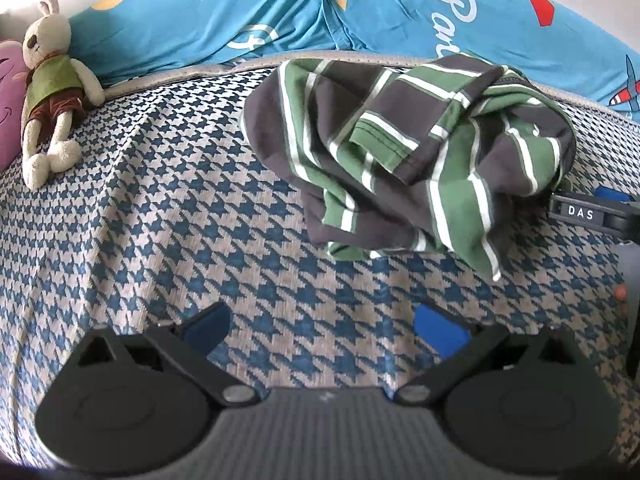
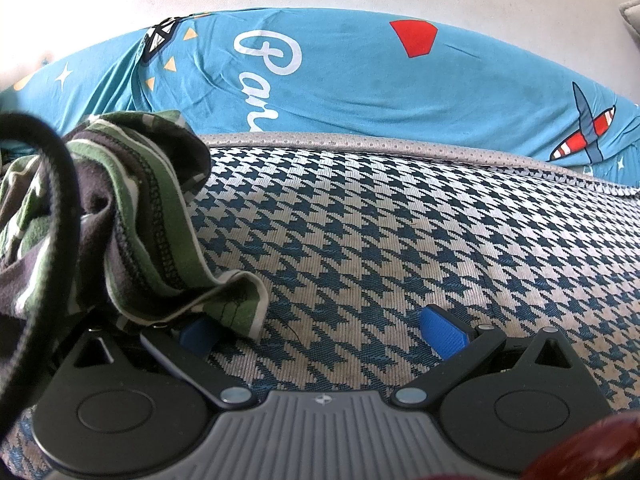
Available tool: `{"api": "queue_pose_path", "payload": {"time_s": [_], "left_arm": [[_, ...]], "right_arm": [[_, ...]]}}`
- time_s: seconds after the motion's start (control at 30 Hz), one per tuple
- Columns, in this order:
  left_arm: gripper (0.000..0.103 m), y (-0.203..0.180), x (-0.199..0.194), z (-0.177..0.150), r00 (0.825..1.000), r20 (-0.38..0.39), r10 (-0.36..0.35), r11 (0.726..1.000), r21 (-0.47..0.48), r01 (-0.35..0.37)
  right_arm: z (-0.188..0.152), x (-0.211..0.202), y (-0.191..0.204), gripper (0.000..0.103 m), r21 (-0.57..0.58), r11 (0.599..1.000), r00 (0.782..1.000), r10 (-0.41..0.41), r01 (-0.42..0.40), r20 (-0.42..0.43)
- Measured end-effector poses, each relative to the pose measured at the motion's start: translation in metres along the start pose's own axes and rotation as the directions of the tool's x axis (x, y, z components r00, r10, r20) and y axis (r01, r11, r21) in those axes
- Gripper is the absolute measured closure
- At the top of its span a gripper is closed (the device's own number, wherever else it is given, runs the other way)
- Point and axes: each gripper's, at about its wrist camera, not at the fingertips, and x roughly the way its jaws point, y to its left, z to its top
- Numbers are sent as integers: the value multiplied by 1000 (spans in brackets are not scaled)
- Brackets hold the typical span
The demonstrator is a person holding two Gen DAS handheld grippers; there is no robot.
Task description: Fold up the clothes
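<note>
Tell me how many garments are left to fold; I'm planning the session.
1: a green-and-grey striped shirt lies crumpled on the houndstooth mattress, near its far edge by the blue bedding. More could lie outside both views.

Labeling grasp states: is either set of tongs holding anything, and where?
Nothing held. Left tongs open over bare bedcover. Right tongs open; striped shirt hem drapes over one finger, ungripped.

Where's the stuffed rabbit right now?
In the left wrist view, the stuffed rabbit lies at the far left on the houndstooth cover, beside a purple cushion, well clear of the striped shirt.
</note>
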Motion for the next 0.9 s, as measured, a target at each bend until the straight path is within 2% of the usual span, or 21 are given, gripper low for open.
{"api": "queue_pose_path", "payload": {"time_s": [0.17, 0.43, 0.7, 0.9], "left_arm": [[0, -4, 0, -3, 1000, -4, 6, 1000, 6, -6], [0, -6, 2, -7, 1000, -10, 16, 1000, -2, -16], [0, 4, 5, -4, 1000, -10, 23, 999, -41, -23], [0, 8, 5, -3, 1000, -7, 28, 998, -57, -29]], "right_arm": [[2, 0, 2, 0, 5, 1000, 1000, -7, 7, -11], [-2, -14, 7, 0, 49, 998, 994, -47, 51, -95], [-15, -46, 15, 0, 91, 991, 972, -78, 100, -221], [-27, -73, 27, 0, 69, 996, 957, -37, 59, -288]]}}
